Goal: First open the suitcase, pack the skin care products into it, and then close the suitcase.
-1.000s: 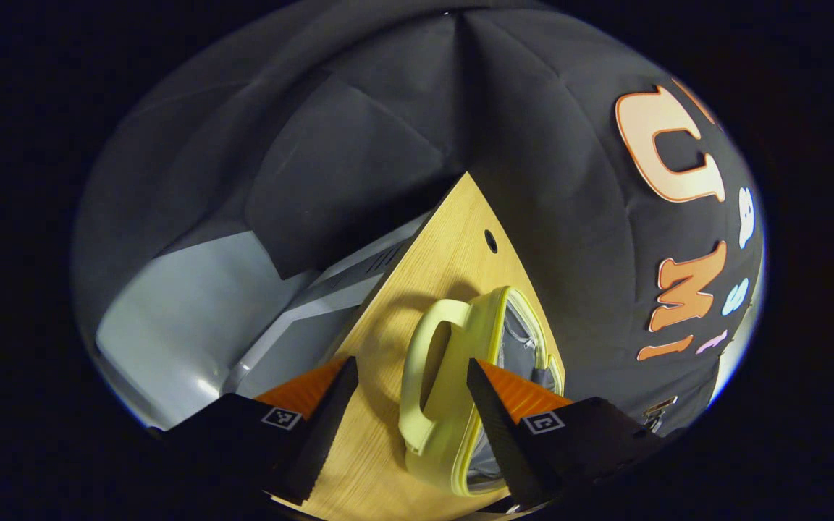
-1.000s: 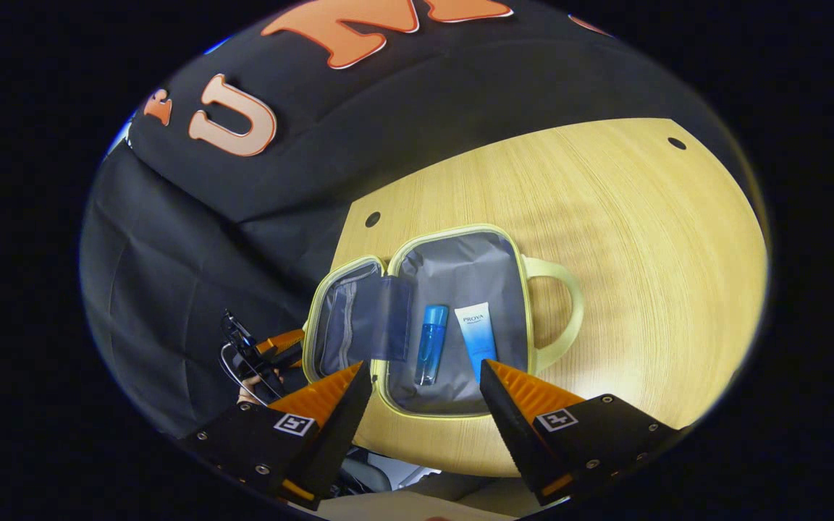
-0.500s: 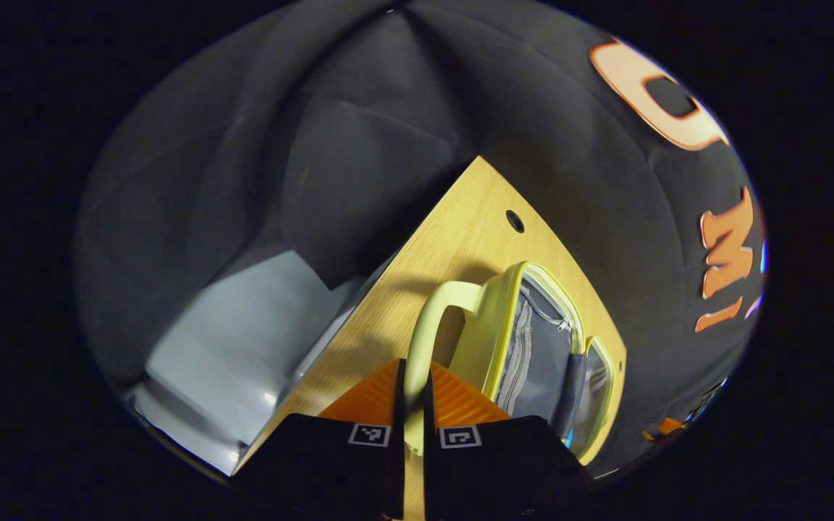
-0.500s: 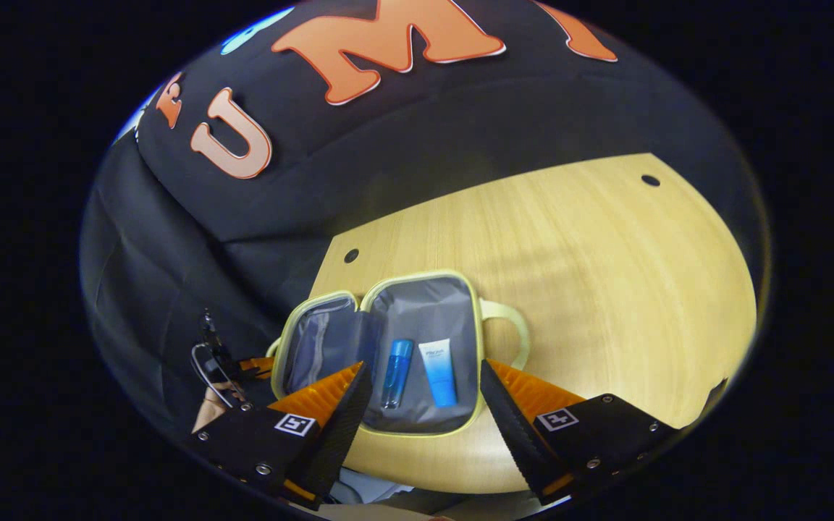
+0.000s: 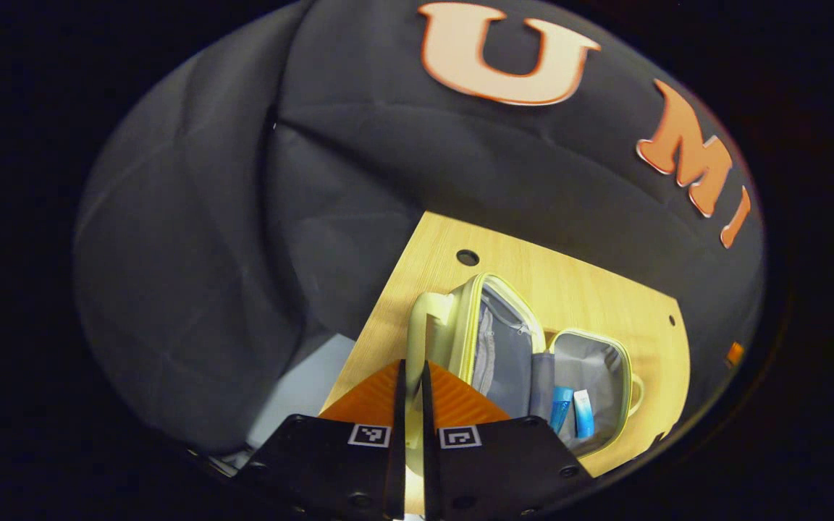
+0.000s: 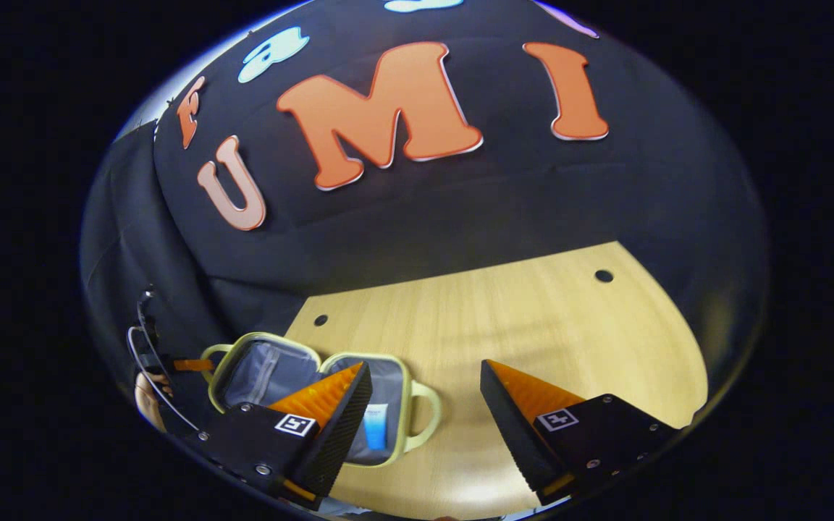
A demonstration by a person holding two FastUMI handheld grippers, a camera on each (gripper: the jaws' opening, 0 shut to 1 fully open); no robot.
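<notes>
A small pale-yellow suitcase [image 5: 462, 325] with grey lining lies open on the wooden table [image 5: 576, 297]. My left gripper [image 5: 410, 365] is shut on the handle [image 5: 417, 329] of the near half, which stands tilted up. A blue bottle [image 5: 560, 407] and a blue-and-white tube [image 5: 583, 414] lie in the flat far half. In the right gripper view, the suitcase [image 6: 258, 369] sits at the lower left with the tube [image 6: 376, 435] partly hidden by one finger [image 6: 330, 401]. My right gripper [image 6: 426, 367] is open above the bare table, right of the case.
The table [image 6: 533, 325] has small round holes [image 6: 604, 276] near its back corners and ends at the black cloth wall. A hand [image 6: 143, 398] holds the other gripper [image 6: 185, 364] at the case's left handle. Pale floor [image 5: 294, 383] shows beyond the table's left edge.
My left gripper closed on the suitcase handle and raised that half up from flat. My right gripper drew back and swung right, away from the case.
</notes>
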